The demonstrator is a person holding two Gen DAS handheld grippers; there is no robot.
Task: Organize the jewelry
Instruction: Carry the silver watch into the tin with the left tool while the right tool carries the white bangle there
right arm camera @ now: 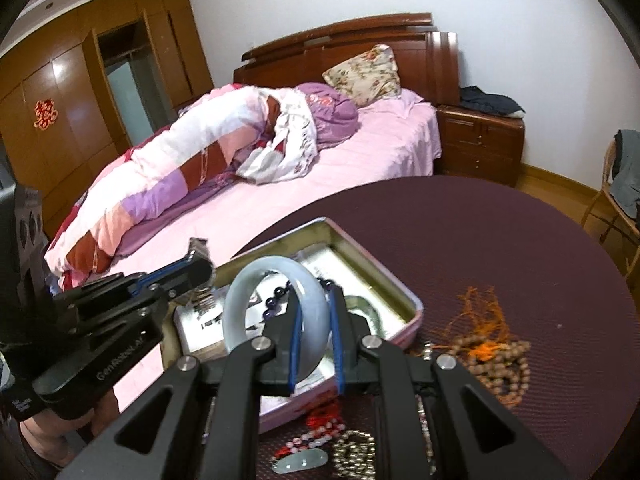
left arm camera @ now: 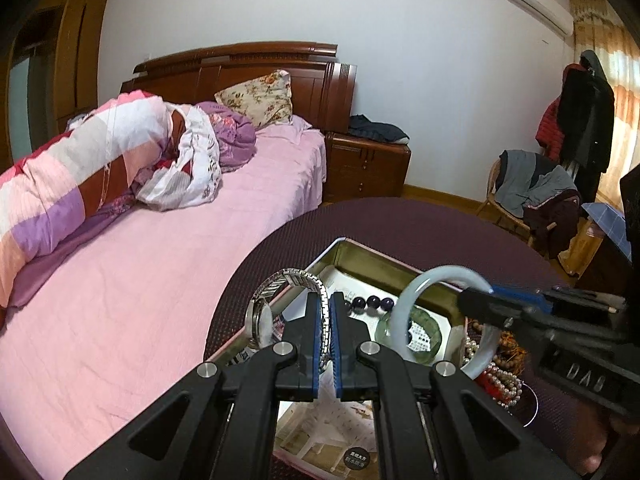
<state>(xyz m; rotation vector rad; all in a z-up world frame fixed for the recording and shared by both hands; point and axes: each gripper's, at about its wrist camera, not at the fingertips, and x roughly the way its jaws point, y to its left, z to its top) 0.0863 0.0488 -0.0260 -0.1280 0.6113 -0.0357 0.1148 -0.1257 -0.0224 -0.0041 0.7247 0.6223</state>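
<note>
My left gripper (left arm camera: 327, 300) is shut on the metal band of a silver watch (left arm camera: 280, 296) and holds it above the open tin box (left arm camera: 360, 256); the gripper also shows in the right wrist view (right arm camera: 200, 268). My right gripper (right arm camera: 315, 300) is shut on a pale jade bangle (right arm camera: 240, 300) and holds it upright over the same box (right arm camera: 400, 300); the bangle also shows in the left wrist view (left arm camera: 420, 284). Inside the box lie dark purple beads (left arm camera: 368, 302) and a green bangle (left arm camera: 424, 336).
The round table has a dark maroon cover (right arm camera: 480, 232). Brown bead strings with orange tassels (right arm camera: 492, 352), pearl and red bead strands (right arm camera: 320, 436) and a metal tag (right arm camera: 300, 460) lie beside the box. A bed with pink sheet (left arm camera: 140, 280) borders the table.
</note>
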